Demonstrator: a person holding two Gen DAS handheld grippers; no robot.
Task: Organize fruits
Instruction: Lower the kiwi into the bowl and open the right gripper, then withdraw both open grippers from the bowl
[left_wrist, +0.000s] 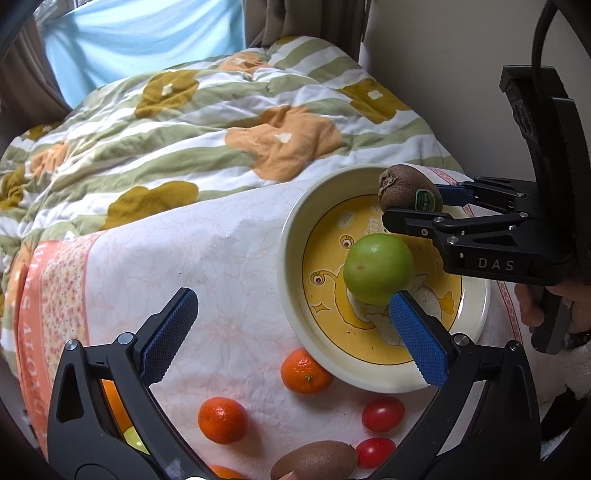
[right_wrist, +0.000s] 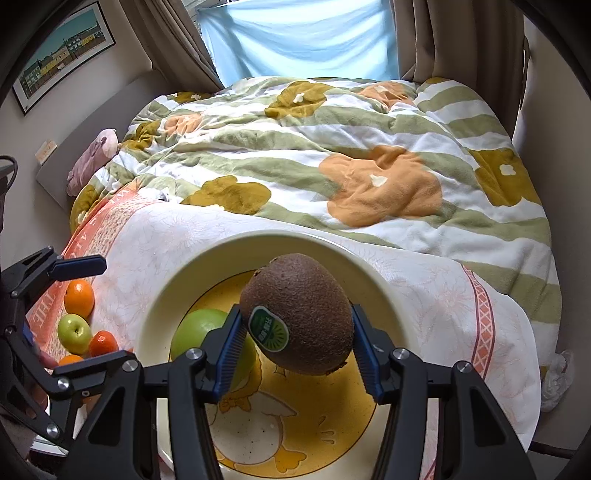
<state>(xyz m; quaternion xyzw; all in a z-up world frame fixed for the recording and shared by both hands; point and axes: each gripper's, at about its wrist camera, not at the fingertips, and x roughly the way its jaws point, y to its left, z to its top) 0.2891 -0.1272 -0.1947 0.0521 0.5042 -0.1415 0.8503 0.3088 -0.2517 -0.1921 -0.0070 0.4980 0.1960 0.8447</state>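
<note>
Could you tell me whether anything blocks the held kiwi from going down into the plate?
The right gripper holds the kiwi above the plate. Only the green apple sits there, off to one side; the spot below looks free.

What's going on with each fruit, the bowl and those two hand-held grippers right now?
Right hand-held gripper: shut on the stickered kiwi.
Stickered kiwi: held in the air above the bowl.
Left hand-held gripper: open, empty.
Bowl: upright on the cloth, holding one green apple.
Green apple: resting in the bowl.
Two tangerines: loose on the cloth.
Two cherry tomatoes: loose on the cloth.
Second kiwi: lying on the cloth.
</note>
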